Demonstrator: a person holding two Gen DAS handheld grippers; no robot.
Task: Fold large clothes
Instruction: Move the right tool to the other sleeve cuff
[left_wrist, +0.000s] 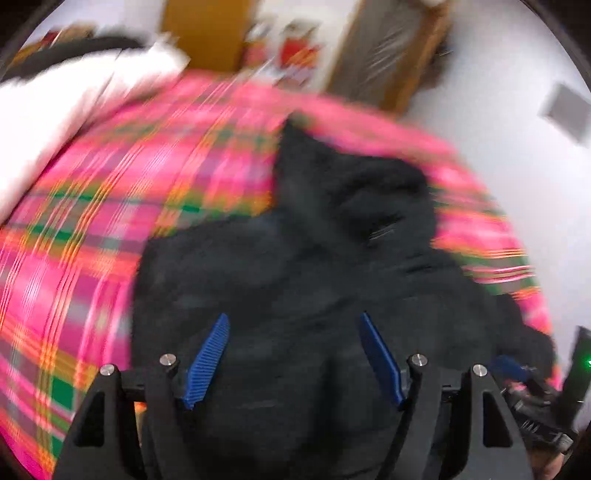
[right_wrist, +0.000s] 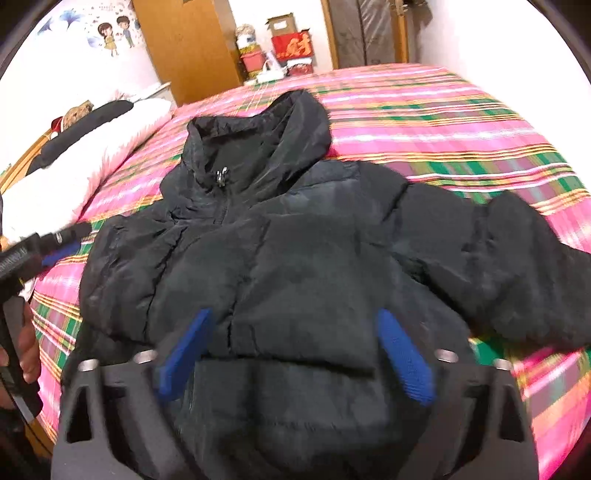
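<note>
Both tongs, left (left_wrist: 293, 354) and right (right_wrist: 295, 354), hang released over the black puffer jacket (right_wrist: 295, 258); clench the sleeve (right_wrist: 517, 258) at 3 o'clock first, folding it inward flat.

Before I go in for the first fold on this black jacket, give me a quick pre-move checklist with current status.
1. Black hooded puffer jacket lies front up on the pink plaid bedspread: ok.
2. Zipper closed up to the collar: ok.
3. Left gripper open, holding nothing: ok.
4. Right gripper open, holding nothing: ok.
5. Sleeve spread out to the side, ready to fold in: ok.
6. Left wrist view sharp enough to aim a grasp: not ok, heavily blurred.
</note>
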